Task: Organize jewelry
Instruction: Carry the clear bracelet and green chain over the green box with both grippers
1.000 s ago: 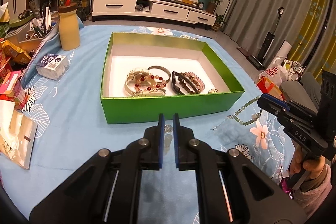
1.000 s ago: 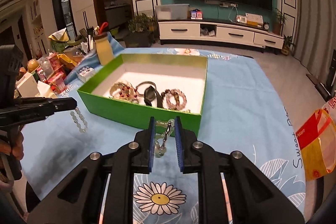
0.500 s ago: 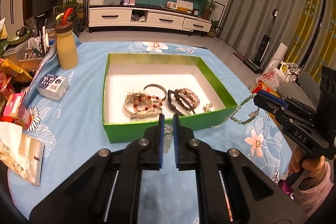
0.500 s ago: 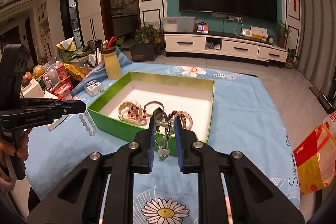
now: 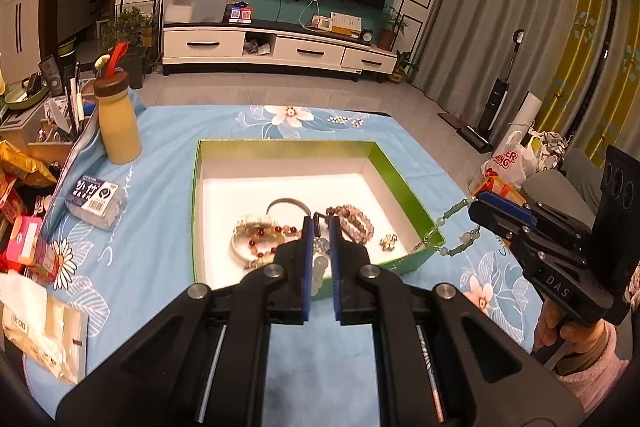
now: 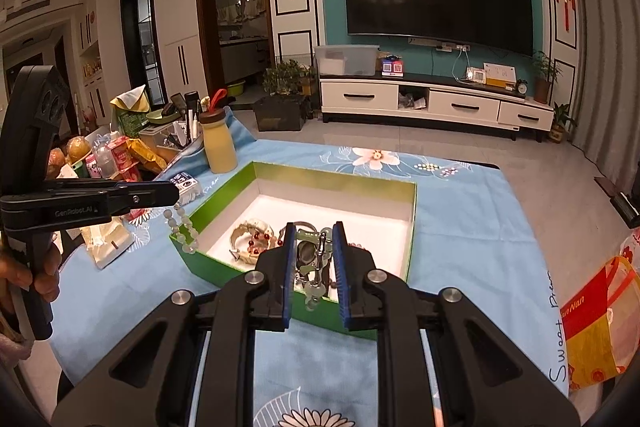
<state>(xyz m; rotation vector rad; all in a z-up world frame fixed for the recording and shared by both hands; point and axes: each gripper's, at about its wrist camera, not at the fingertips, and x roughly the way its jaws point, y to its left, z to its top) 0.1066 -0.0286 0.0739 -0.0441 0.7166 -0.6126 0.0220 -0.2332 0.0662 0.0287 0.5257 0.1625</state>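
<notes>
A green-bead necklace is strung between both grippers above the near wall of the green box (image 5: 280, 145) (image 6: 332, 173). My left gripper (image 5: 320, 223) (image 6: 160, 193) is shut on one end, with pale beads (image 5: 320, 263) showing between its blue pads and more beads (image 6: 180, 223) dangling below it. My right gripper (image 6: 314, 231) (image 5: 500, 215) is shut on the other end, where the metal clasp (image 6: 320, 267) hangs. The strand (image 5: 452, 217) droops over the box's right corner. Inside the box lie a cream and red bracelet (image 5: 256, 239) and a pink bead bracelet (image 5: 356, 221).
A yellow bottle (image 5: 118, 123) (image 6: 218, 143) stands left of the box on the blue floral cloth (image 5: 168, 227). A small labelled packet (image 5: 96, 197), snack packs (image 5: 24, 243) and a plastic sachet (image 5: 44, 331) crowd the left edge. An orange bag (image 6: 600, 315) sits off the right edge.
Both grippers have risen together with the necklace. The strand has come up off the cloth and now hangs over the box's near wall. Neither grip has changed.
</notes>
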